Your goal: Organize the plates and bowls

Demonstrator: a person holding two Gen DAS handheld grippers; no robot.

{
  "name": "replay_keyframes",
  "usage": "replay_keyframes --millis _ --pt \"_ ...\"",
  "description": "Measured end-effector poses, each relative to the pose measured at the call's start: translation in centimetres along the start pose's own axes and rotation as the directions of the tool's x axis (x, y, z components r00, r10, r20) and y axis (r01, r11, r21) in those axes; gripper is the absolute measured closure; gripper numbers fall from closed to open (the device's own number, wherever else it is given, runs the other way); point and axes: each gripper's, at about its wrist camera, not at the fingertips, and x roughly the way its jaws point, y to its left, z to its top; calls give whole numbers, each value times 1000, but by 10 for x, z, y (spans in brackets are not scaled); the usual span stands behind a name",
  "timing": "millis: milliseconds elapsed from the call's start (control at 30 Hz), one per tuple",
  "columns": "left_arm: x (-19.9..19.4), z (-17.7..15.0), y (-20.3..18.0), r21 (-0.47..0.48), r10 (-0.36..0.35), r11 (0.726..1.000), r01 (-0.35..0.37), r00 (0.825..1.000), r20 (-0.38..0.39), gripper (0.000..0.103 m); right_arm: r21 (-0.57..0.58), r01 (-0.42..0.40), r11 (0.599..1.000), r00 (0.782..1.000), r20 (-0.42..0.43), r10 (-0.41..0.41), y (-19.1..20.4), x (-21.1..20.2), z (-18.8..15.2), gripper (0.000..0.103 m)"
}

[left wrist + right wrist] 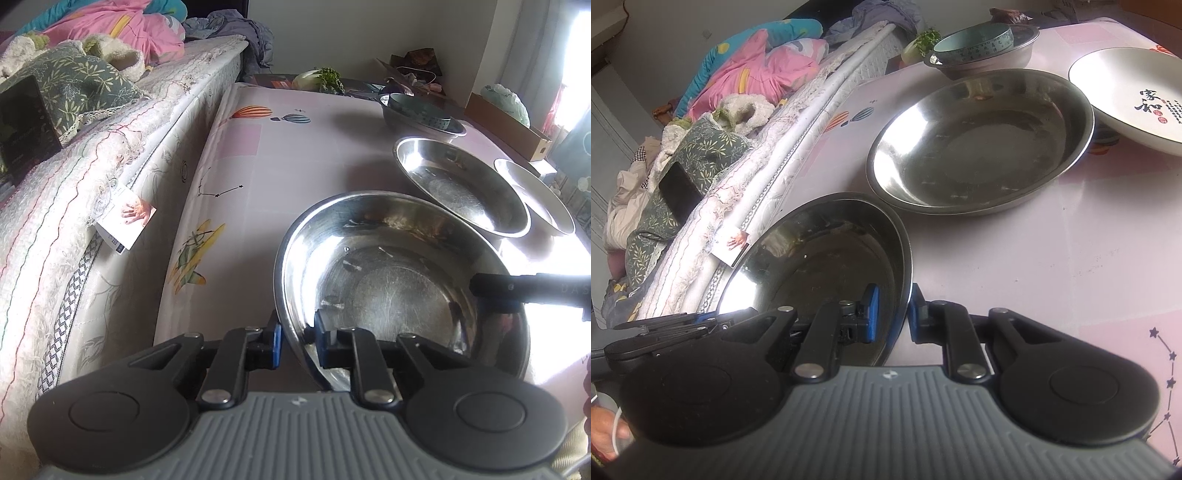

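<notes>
We see the near steel bowl (399,295) on the pink tablecloth (258,155) beside the bed edge (110,206), gripped from two sides. The left gripper (297,341) has its blue pads (275,347) clamped on the bowl's near-left rim, one pad outside the wall and one inside. The right gripper (891,314) pinches the opposite rim the same way, and in the left wrist view its black fingers (517,286) reach in from the right. We judge the step in hand to be the two-handed grasp of this bowl, made but with no lift yet evident; whether its base touches the cloth we cannot tell.

The next move, in our judgement, calls for raising both sides together so the bowl stays level, then carrying it over the steel plate (982,144) just beyond it, or to another stack, and lowering it centred before the pads let go. An uneven lift could let the thin, slick rim slip from the pads.

We count:
- two shallow steel vessels in front, the held bowl and the steel plate
- one white plate (1126,96) with printed characters, at far right, resting on something dark
- one deeper metal basin (990,59) at the far end
- one pale green bowl (971,42) nested in that basin
</notes>
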Motion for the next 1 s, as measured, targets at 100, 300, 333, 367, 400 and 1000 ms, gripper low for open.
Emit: replay_keyframes --millis 100,300,333,367,400,1000 --pt "-1 -1 0 -1 -1 1000 1 1000 6 85 -5 0 1000 1000 2 0 0 -1 0 88" --pt "-3 -3 2 -9 -1 1000 2 1000 23 85 -6 -16 1000 1000 8 16 1 -3 0 88" --pt "-4 -3 2 -10 -3 1000 3 1000 26 86 -9 -16 1000 1000 9 16 1 -4 0 88" --pt "-4 -3 3 -11 -4 1000 4 1000 29 86 -11 -16 1000 1000 10 16 1 -4 0 88" --pt "-5 -3 3 -12 -4 1000 4 999 32 86 -12 -18 1000 1000 10 18 1 -5 0 88" --pt "-16 -5 5 -20 -1 1000 2 997 71 86 -39 -32 999 999 25 33 8 -11 2 88"
